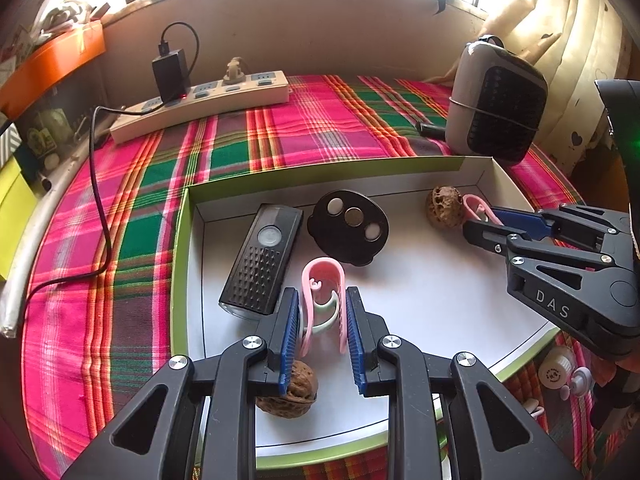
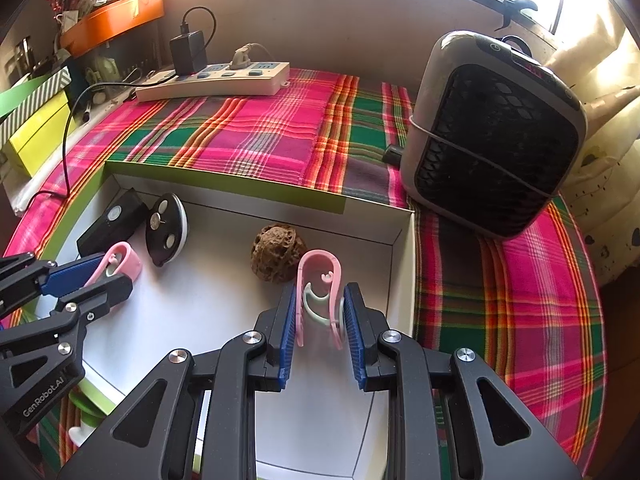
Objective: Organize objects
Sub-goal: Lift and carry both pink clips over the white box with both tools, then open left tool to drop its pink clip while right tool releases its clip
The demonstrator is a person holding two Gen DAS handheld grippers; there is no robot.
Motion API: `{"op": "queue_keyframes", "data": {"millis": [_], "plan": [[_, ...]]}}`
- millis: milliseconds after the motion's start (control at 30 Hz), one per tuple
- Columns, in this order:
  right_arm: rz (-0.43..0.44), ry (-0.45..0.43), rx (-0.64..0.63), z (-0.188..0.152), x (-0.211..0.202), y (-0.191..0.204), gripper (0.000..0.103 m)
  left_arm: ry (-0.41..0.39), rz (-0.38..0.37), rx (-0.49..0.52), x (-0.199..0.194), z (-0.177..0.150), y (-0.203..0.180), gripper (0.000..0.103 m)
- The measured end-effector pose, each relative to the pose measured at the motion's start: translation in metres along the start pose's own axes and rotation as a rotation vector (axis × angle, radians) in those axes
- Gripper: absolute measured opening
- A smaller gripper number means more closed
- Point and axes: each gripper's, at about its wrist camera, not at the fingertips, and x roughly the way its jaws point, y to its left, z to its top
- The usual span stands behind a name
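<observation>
Plaid cloth (image 1: 280,128); tray (image 1: 182,264) with walnuts (image 1: 445,211), clips (image 1: 324,300)

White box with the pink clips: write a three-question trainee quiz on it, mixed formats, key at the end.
1. True or false: the left gripper is closed on a pink clip.
2. What lies beside the right gripper's pink clip?
A walnut
B spoon
C battery
3. Fill in: the black flashlight lies inside the white ____.

Key:
1. True.
2. A, the walnut.
3. Box.
</observation>
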Motion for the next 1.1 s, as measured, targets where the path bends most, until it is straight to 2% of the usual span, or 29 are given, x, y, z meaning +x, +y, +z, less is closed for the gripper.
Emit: {"op": "queue_keyframes", "data": {"millis": [500,733,1000,1100], "plan": [[0.005,0.0,0.014,-0.001,0.0013,0.0002,0.024,0.005,0.001,0.0,0.0011,-0.0003,-0.001,0.022],[0.004,-0.001,0.018,-0.0019,0.0012,0.0002,0.025,0.004,0.003,0.01,0.0028,-0.0014,-0.0039,0.028],[0.01,-0.004,0.019,-0.0035,0.0001,0.0039,0.032,-0.001,0.005,0.007,0.0019,-0.0024,-0.0037,0.03],[0.007,-0.009,0.015,-0.004,-0.001,0.0048,0.034,-0.012,0.012,0.007,-0.0009,-0.003,-0.0041,0.034]]}}
